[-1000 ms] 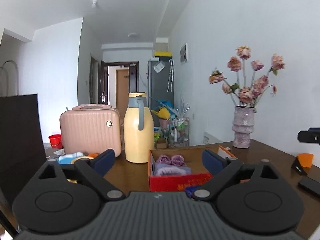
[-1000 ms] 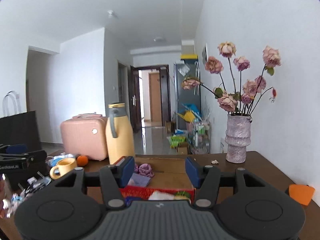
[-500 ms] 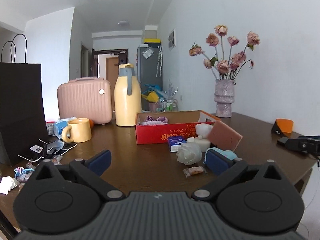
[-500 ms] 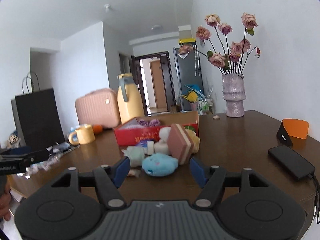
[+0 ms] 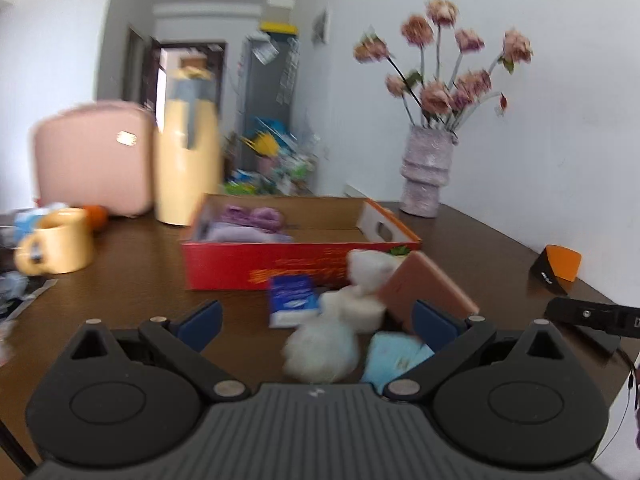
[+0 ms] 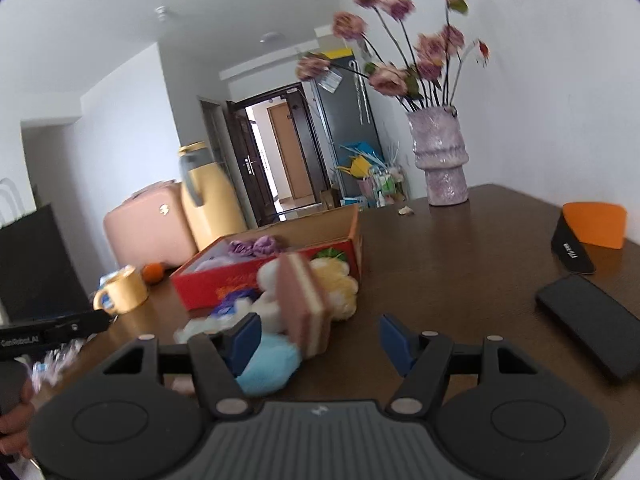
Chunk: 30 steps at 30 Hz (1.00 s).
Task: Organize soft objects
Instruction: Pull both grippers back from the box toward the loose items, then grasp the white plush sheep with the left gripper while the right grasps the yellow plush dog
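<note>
Left gripper (image 5: 316, 322), jaws wide and empty, should center on the white fluffy toy (image 5: 320, 350) at 6 o'clock of the red box (image 5: 256, 266), closing gently

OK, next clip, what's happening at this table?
A person holds a two-finger gripper in each hand over a brown table. Both the left gripper and the right gripper are open and hold nothing. Just ahead of them lies a pile of soft things: a white fluffy ball, a light blue plush, a pink sponge block and a yellow plush. Behind the pile, a red cardboard box already holds some purple soft items.
</note>
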### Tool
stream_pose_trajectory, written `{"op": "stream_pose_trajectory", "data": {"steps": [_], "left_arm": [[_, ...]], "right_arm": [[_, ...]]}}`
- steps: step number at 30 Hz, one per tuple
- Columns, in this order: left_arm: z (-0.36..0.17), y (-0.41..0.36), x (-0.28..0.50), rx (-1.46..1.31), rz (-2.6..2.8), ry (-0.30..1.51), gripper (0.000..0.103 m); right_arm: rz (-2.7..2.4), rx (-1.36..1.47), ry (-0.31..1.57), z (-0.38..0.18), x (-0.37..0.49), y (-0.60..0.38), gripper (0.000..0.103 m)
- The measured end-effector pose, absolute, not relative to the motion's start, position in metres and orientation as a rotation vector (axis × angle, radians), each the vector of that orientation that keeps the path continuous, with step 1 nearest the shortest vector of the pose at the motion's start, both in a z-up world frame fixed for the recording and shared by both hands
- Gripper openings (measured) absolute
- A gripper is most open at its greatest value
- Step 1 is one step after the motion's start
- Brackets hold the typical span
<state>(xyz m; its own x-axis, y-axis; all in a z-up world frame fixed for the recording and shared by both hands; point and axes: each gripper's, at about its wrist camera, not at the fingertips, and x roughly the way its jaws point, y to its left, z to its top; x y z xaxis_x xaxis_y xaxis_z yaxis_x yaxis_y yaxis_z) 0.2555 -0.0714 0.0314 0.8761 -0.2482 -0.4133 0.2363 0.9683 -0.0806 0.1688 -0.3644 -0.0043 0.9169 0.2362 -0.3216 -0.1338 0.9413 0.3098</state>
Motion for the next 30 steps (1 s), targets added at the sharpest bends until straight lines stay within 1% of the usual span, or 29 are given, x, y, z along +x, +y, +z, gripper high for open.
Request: {"op": "stream_pose_trajectory", "data": {"steps": [1, 2, 3, 4, 6, 7, 9, 11, 13, 15, 16, 17, 18, 20, 24, 30], "left_arm": [[0.031, -0.080, 0.279, -0.025, -0.262, 0.467, 0.103], [0.030, -0.087, 0.300, -0.027, -0.261, 0.495, 0.100], [0.030, -0.092, 0.315, -0.036, -0.262, 0.515, 0.096], [0.029, -0.098, 0.334, -0.055, -0.280, 0.534, 0.094], [0.027, -0.107, 0.368, -0.113, -0.328, 0.586, 0.087], [0.026, -0.111, 0.381, -0.132, -0.353, 0.606, 0.085], [0.018, -0.117, 0.408, -0.159, -0.368, 0.670, 0.069], [0.009, -0.121, 0.432, -0.192, -0.377, 0.740, 0.063], [-0.002, -0.123, 0.450, -0.232, -0.389, 0.795, 0.060], [-0.011, -0.123, 0.461, -0.268, -0.410, 0.833, 0.056], [-0.016, -0.122, 0.465, -0.293, -0.434, 0.851, 0.054], [-0.019, -0.122, 0.468, -0.312, -0.455, 0.866, 0.050], [-0.022, -0.120, 0.470, -0.327, -0.464, 0.877, 0.049], [-0.023, -0.119, 0.472, -0.339, -0.476, 0.868, 0.048], [-0.018, -0.118, 0.467, -0.348, -0.495, 0.854, 0.046], [0.034, -0.115, 0.422, -0.285, -0.540, 0.695, 0.046]], "right_arm": [[0.196, 0.309, 0.376, -0.005, 0.183, -0.371, 0.066], [0.198, 0.342, 0.397, -0.005, 0.198, -0.378, 0.066], [0.216, 0.388, 0.416, -0.006, 0.215, -0.386, 0.066], [0.241, 0.427, 0.430, -0.007, 0.231, -0.393, 0.065], [0.278, 0.503, 0.465, -0.012, 0.266, -0.405, 0.062], [0.280, 0.537, 0.485, -0.017, 0.285, -0.410, 0.059], [0.270, 0.602, 0.531, -0.027, 0.318, -0.414, 0.057], [0.269, 0.645, 0.576, -0.037, 0.346, -0.414, 0.055], [0.271, 0.663, 0.611, -0.046, 0.368, -0.409, 0.054], [0.284, 0.689, 0.646, -0.056, 0.387, -0.406, 0.053], [0.287, 0.712, 0.663, -0.062, 0.395, -0.404, 0.051], [0.298, 0.734, 0.679, -0.068, 0.400, -0.403, 0.045], [0.310, 0.753, 0.686, -0.071, 0.403, -0.402, 0.040], [0.365, 0.789, 0.695, -0.078, 0.407, -0.399, 0.038], [0.369, 0.773, 0.687, -0.078, 0.409, -0.394, 0.035], [0.369, 0.705, 0.605, -0.041, 0.383, -0.390, 0.035]]}}
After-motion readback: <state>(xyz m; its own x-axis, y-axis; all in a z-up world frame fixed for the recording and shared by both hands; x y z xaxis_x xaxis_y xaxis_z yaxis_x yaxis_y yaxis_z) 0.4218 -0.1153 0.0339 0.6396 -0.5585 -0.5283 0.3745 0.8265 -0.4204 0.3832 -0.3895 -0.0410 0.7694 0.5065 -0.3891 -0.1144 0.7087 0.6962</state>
